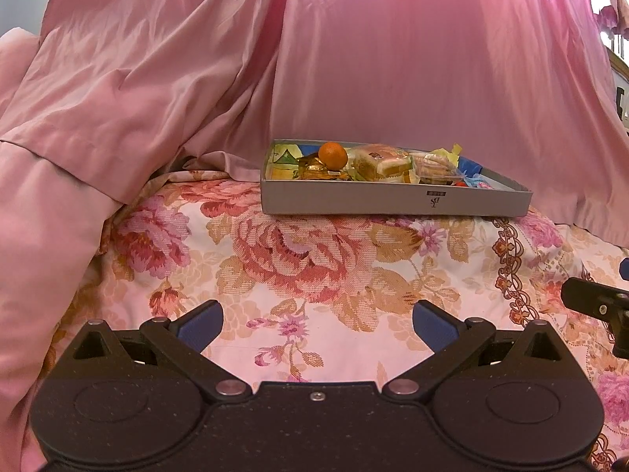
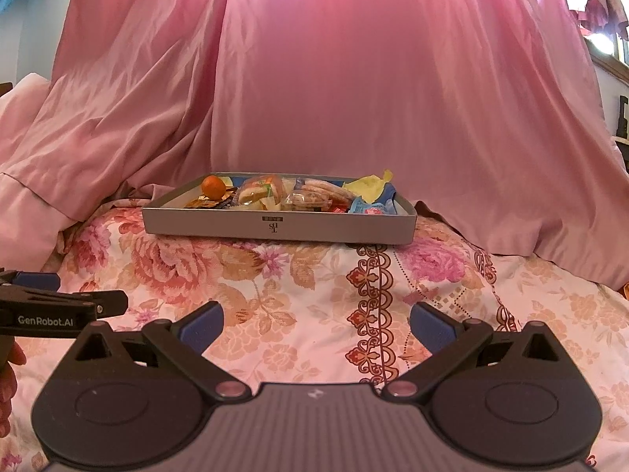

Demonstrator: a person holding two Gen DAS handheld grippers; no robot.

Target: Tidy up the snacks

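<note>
All the snacks in view lie inside the grey box (image 2: pixel 275 224), which sits on the bed (image 2: pixel 298 299) against the pink curtain (image 2: pixel 354 78). An orange (image 2: pixel 212 186) rests at the box's left end, wrapped cakes (image 2: pixel 259 192) and a clear biscuit pack (image 2: pixel 314 194) fill the middle, and a yellow wrapper (image 2: pixel 369 185) and small blue sweets (image 2: pixel 369 208) crowd the right end. No snack shows on the bedspread.

Your left gripper (image 1: pixel 317 324) and right gripper (image 2: pixel 316 324) both hover low over the bed, well short of the box, fingers spread wide with nothing between them.

This scene fits two stages: the snacks gathered in the box but waiting to be sorted, or the snacks in place and your hands drawn back. The heap looks jumbled, but I cannot judge which holds.

If you do reach in, come over the near wall from above so you do not shove the box along the soft bedspread. The orange will roll, so close on its widest part. Pinch wrappers by a firm body, not a loose twist end, and squeeze the cakes gently, since they likely crush. Keep the two grippers apart; they are near each other now.
</note>
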